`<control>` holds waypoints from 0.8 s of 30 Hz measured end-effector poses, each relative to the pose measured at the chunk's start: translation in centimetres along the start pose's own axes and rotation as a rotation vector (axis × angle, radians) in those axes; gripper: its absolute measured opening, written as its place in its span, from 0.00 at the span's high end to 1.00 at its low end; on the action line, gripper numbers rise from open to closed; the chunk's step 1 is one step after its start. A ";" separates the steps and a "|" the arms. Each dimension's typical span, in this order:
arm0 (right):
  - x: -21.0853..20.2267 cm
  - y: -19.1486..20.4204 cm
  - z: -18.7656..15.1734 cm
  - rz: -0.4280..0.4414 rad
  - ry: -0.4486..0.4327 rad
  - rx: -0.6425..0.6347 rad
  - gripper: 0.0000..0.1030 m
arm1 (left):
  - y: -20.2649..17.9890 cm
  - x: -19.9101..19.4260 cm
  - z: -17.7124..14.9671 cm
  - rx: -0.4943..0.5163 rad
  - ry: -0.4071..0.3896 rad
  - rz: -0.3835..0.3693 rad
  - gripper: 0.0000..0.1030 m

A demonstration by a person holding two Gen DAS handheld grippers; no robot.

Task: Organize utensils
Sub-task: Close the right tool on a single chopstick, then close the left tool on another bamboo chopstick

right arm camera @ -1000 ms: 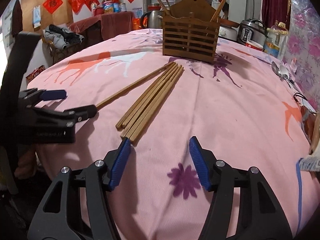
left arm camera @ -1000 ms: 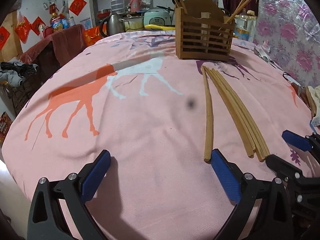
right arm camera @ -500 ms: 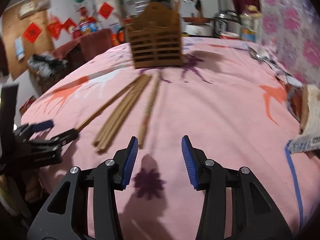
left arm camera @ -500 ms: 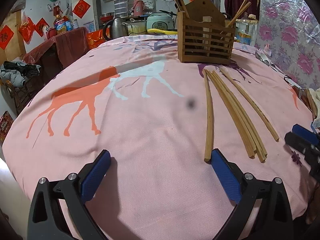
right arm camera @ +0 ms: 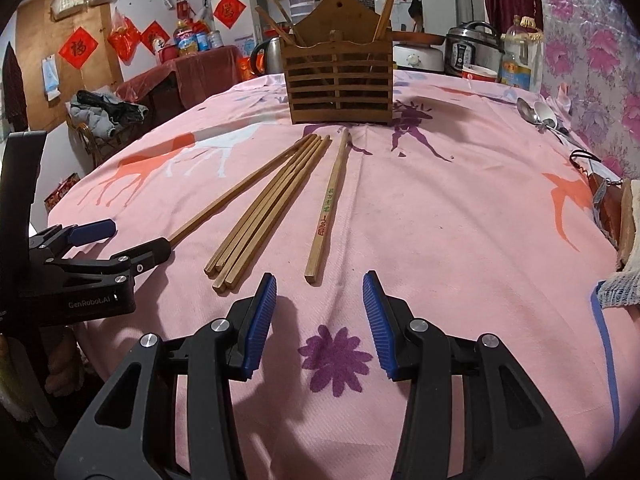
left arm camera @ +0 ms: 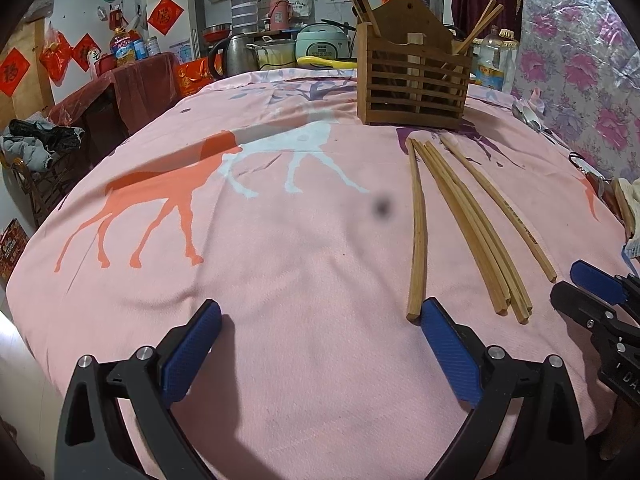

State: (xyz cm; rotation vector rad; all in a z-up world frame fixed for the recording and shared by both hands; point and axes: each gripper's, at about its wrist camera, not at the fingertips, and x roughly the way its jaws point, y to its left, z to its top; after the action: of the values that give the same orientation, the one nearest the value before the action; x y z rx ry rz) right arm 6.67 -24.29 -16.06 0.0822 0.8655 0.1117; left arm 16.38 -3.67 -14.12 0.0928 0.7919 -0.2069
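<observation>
Several wooden chopsticks lie on the pink tablecloth: a single one (left arm camera: 417,236) at the left, a bunch (left arm camera: 472,224) in the middle, and a printed one (right arm camera: 327,208) apart at the right. A slatted wooden holder (right arm camera: 339,84) with a few chopsticks stands behind them. My left gripper (left arm camera: 320,344) is open and empty; its right finger's tip is beside the near end of the single chopstick. My right gripper (right arm camera: 318,312) is open and empty, just short of the printed chopstick's near end.
Metal spoons (right arm camera: 538,116) lie at the table's right edge. A cloth and a brown object (right arm camera: 624,236) sit at the near right. Kettle, rice cookers and bottles stand behind the table. A chair with clothes (right arm camera: 104,120) is at the left.
One chopstick now lies apart to the right of the bunch. My right gripper has drawn back from the bunch, narrowed a little, and now faces that separated chopstick. The left gripper stayed put.
</observation>
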 end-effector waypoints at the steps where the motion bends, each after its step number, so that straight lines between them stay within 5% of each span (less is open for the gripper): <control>1: 0.1 0.1 0.1 0.003 0.001 0.001 0.58 | 0.0 0.0 0.0 0.000 0.001 0.000 0.05; 5: 0.7 0.2 0.3 0.003 0.007 0.001 0.68 | -0.1 0.0 0.0 -0.001 0.000 -0.001 0.05; 7: 0.8 -0.2 0.4 -0.035 0.003 0.015 0.94 | -0.1 -0.1 0.0 -0.002 0.001 -0.002 0.05; 15: 0.7 -3.3 0.4 -0.031 -0.002 0.144 0.92 | -1.8 -0.7 -0.4 0.055 -0.004 -0.054 0.07; 24: 0.7 -3.1 0.3 -0.034 -0.006 0.135 0.90 | -2.5 -0.4 0.1 0.079 -0.024 -0.123 0.40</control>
State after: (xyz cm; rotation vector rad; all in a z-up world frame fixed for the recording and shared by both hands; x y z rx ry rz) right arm 7.54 -27.25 -16.75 0.1944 0.8671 0.0213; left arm 15.63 -6.11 -13.76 0.1160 0.7659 -0.3557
